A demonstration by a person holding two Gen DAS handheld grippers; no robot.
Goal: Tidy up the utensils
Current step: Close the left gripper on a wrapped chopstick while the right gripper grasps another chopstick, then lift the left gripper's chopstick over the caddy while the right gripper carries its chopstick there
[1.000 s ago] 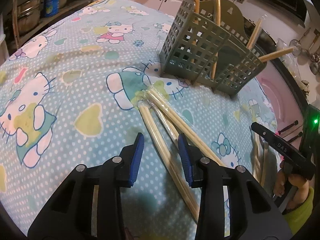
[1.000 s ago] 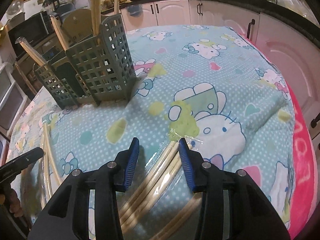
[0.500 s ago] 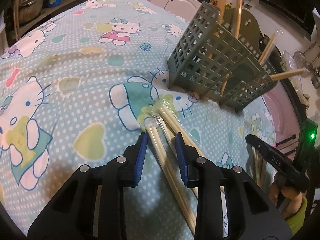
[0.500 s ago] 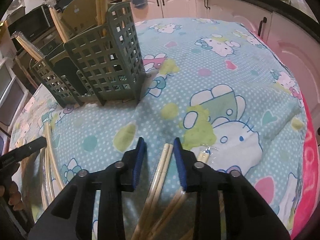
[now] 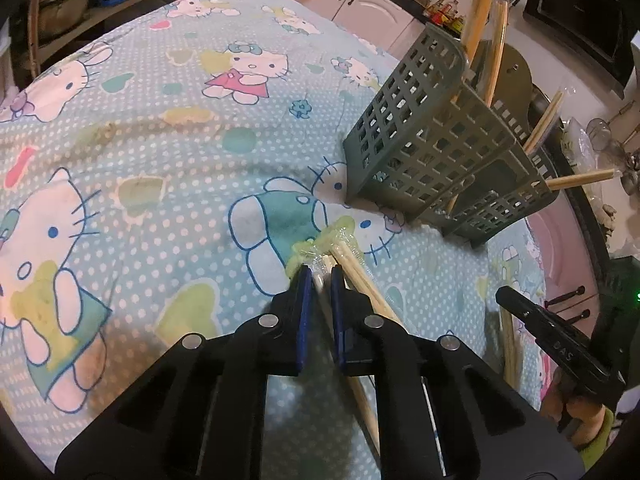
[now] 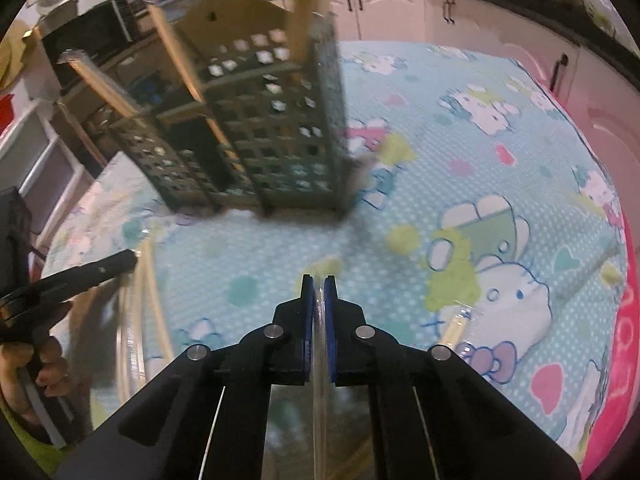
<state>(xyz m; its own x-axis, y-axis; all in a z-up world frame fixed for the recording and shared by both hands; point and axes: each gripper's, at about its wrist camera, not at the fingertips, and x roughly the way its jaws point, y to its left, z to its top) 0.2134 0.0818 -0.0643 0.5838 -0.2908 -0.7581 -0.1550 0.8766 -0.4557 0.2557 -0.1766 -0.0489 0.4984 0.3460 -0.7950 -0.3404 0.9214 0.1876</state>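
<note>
A grey-green slotted utensil holder (image 5: pixel 432 148) stands on the Hello Kitty cloth, with several wrapped chopsticks upright in it; it also shows, blurred, in the right wrist view (image 6: pixel 260 128). My left gripper (image 5: pixel 320 272) is shut on the tip of a plastic-wrapped chopstick pair (image 5: pixel 319 276). More wrapped chopsticks (image 5: pixel 360 276) lie beside it on the cloth. My right gripper (image 6: pixel 319 280) is shut on a clear-wrapped chopstick pair (image 6: pixel 319 344) and holds it above the cloth in front of the holder.
The table wears a light blue cartoon cloth (image 5: pixel 140 140). More wrapped chopsticks (image 6: pixel 148 300) lie at the left in the right wrist view. Kitchen cabinets (image 6: pixel 400 12) and a counter line the back. A pink edge (image 6: pixel 624 340) borders the right.
Both grippers have shut on wrapped chopsticks. The left moved forward to the bundle's tip. The right lifted its pair and moved toward the holder.
</note>
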